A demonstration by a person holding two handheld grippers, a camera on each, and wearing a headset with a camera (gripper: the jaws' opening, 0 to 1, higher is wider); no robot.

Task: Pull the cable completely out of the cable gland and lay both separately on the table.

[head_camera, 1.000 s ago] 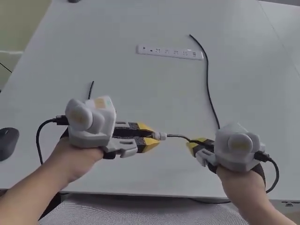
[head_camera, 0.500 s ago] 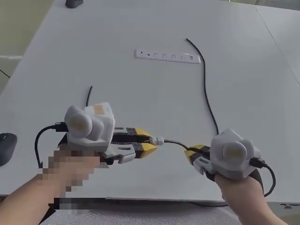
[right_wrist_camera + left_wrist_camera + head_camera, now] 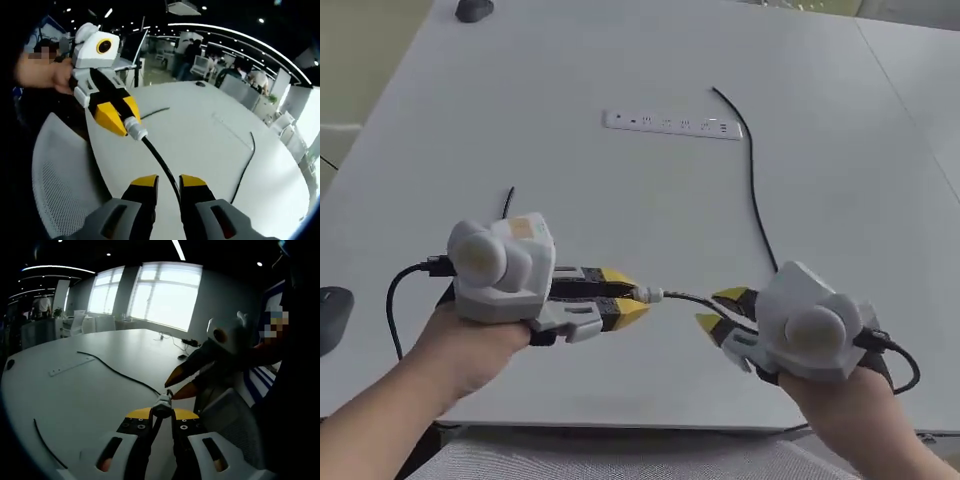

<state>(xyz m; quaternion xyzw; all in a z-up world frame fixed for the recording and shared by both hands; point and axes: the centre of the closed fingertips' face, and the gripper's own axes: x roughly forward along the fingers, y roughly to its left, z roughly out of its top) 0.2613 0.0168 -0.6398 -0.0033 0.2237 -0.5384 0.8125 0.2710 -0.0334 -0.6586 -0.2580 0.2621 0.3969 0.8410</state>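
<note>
The left gripper (image 3: 632, 298) hangs above the near edge of the white table (image 3: 570, 180), its yellow-tipped jaws closed on the white cable gland (image 3: 651, 295); the gland sticks out past the jaw tips, pointing toward the right gripper (image 3: 720, 309). The black cable (image 3: 755, 210) comes out of the gland's free end, so it is not yet pulled out; it sags a little across the short gap between the two grippers and passes between the right gripper's jaws. Those jaws stand apart, with space on either side of the cable; in the right gripper view the cable runs up the gap untouched. Beyond the right gripper the cable lies on the table and curves away to end near a white power strip (image 3: 670, 123) at the far side. A short black wire (image 3: 509, 200) lies on the table beyond the left gripper; a dark computer mouse (image 3: 332, 318) sits at the table's left edge.
</note>
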